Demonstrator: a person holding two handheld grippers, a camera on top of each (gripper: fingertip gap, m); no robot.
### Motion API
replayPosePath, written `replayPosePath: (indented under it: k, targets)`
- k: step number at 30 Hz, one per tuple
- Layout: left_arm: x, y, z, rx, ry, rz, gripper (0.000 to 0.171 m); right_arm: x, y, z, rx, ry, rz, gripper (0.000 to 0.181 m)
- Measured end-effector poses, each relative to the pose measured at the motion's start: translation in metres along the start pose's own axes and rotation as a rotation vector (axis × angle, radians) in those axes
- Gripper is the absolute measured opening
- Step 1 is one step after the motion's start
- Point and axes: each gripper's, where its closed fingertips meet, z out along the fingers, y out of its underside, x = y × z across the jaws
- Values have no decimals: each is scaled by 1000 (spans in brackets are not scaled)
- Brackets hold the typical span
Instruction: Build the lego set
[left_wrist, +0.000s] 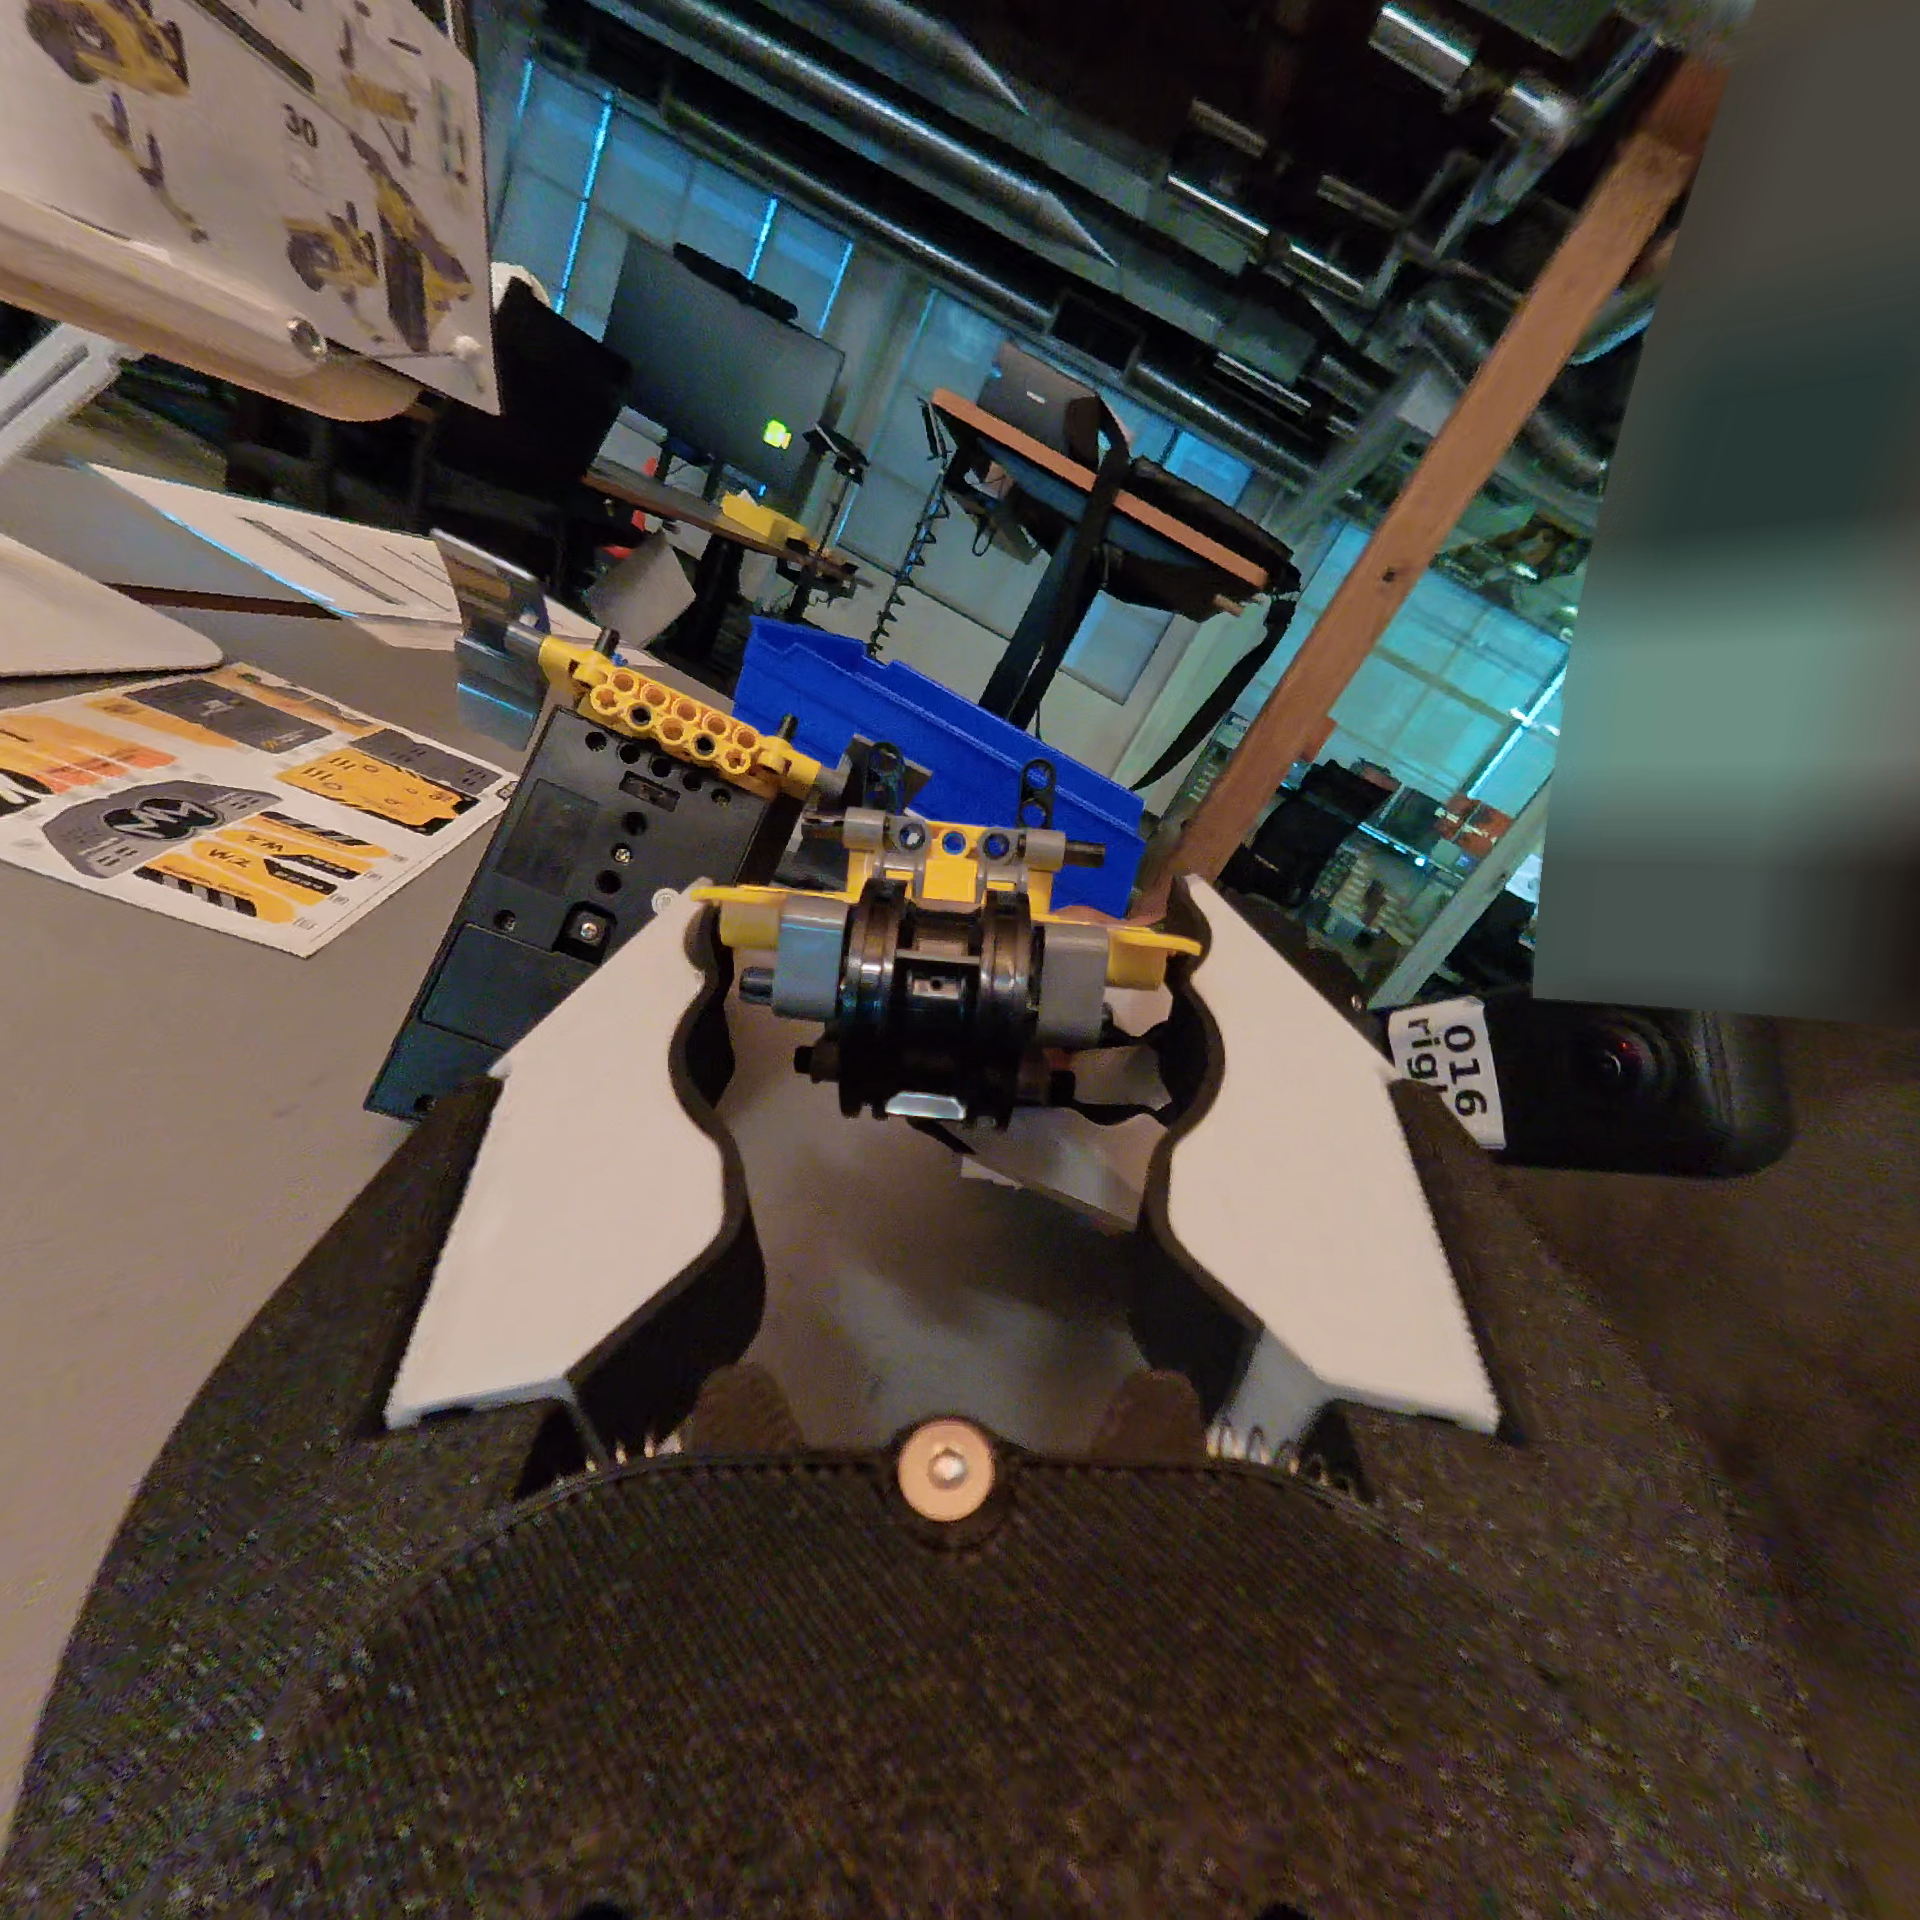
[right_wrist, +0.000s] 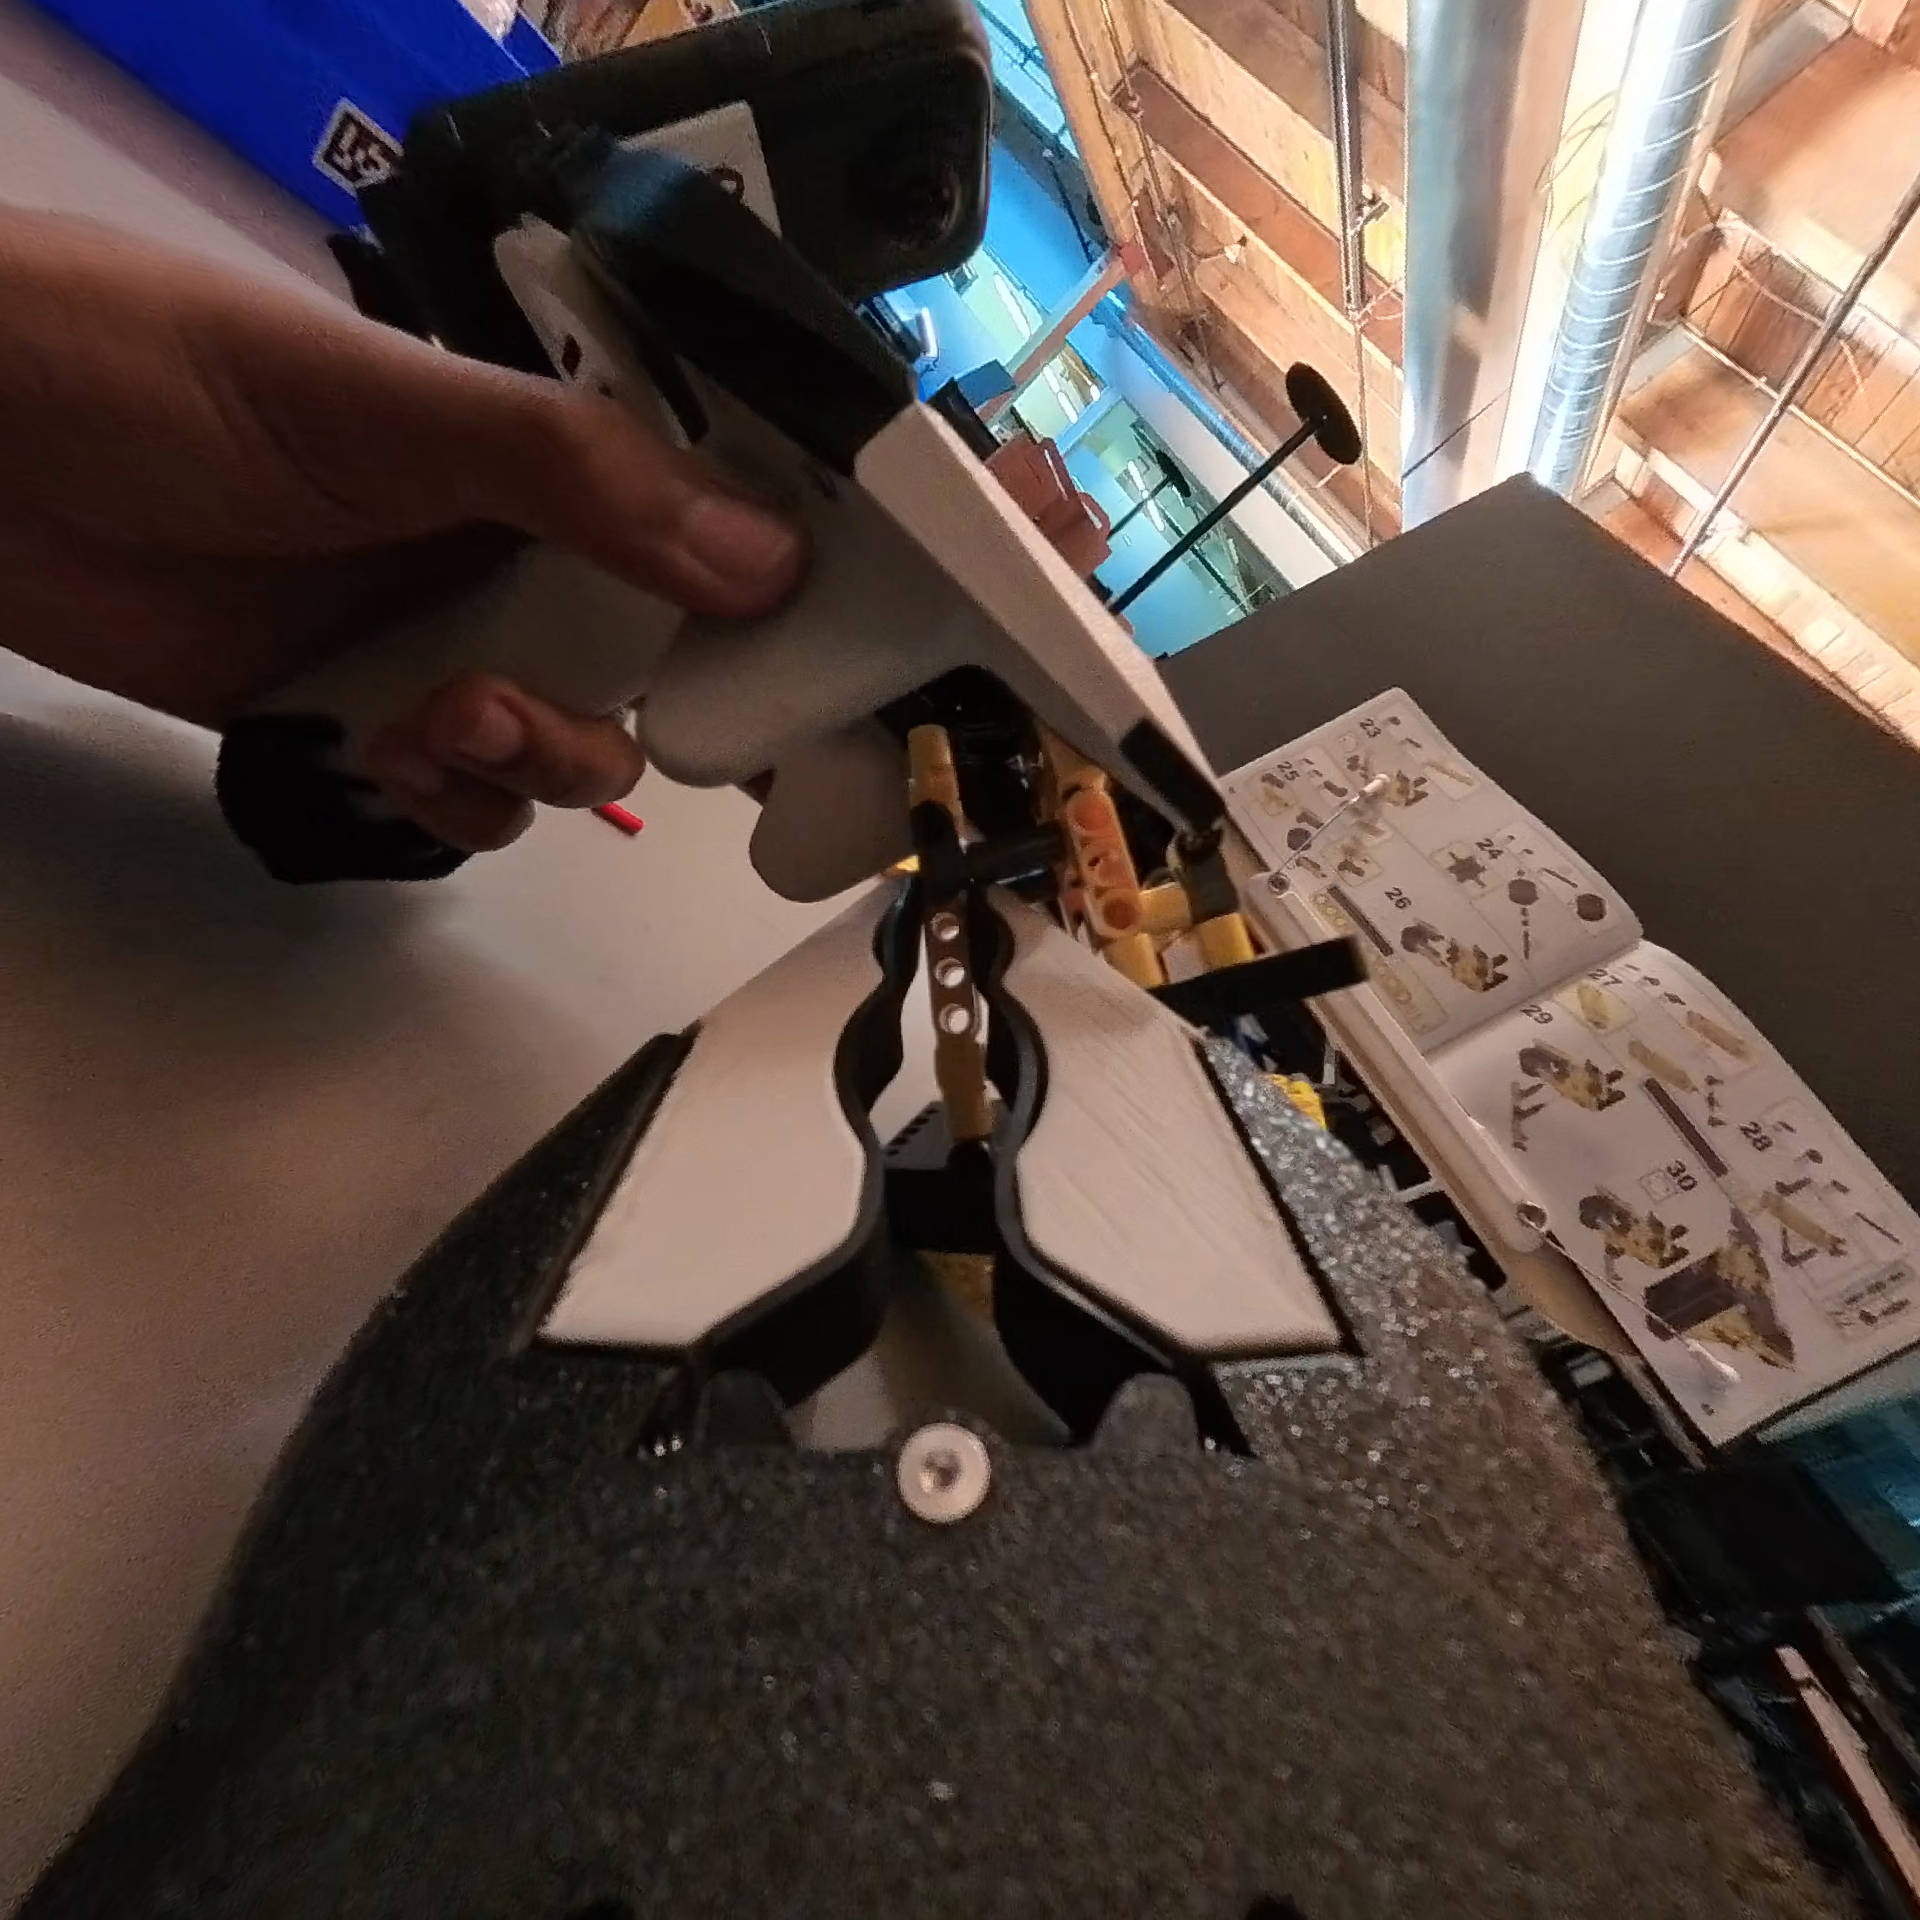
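Left gripper (left_wrist: 940, 935): its white fingers are standing partly apart and are bracing the yellow, grey and black toy-brick model (left_wrist: 935, 935) between their tips, centre of the left wrist view. Contact is looking firm at both yellow flanges.

Right gripper (right_wrist: 951, 966): its white, black-edged fingers are closing nearly together on a thin yellow perforated brick beam (right_wrist: 954, 997), centre of the right wrist view. The beam is running up into the same model, just under the other gripper's fingertips.

Person's hand (right_wrist: 343, 520): it is wrapping the left gripper's white handle, upper left of the right wrist view.

Surroundings: a dark grey block with a yellow perforated beam on top (left_wrist: 613, 862) is sitting left of centre; a blue plastic bin (left_wrist: 935, 748) is standing behind the model; a printed sticker sheet (left_wrist: 229, 800) is lying on the grey table (left_wrist: 156, 1143) at left.

Handling judgement: both grips are sharing one assembly, so the hands should be moving together, with the thin beam kept straight to avoid bending or popping it loose.

Count: two grippers, one model, one bin, one sticker sheet, one open instruction booklet (right_wrist: 1558, 1091) on a stand, right of the right wrist view.
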Motion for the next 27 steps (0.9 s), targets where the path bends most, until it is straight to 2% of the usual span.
replayPosePath:
  k: [6,8,12,15,19,27]
  targets:
    - [1,-5,-2,9,-57,116,77,2,-4,-2,25,-2,55,9]
    - [1,-10,-5,33,-76,142,76,1,-5,-1,27,-4,73,17]
    - [-2,-18,-11,90,-72,97,76,-5,2,3,-19,-18,87,30]
    - [-3,-20,-13,107,-80,92,77,-7,5,5,-49,-10,76,27]
    - [-1,-23,-13,129,-72,91,76,-6,9,6,-76,4,66,13]
    - [-3,-28,-15,173,-54,47,76,-4,11,7,-77,-20,165,11]
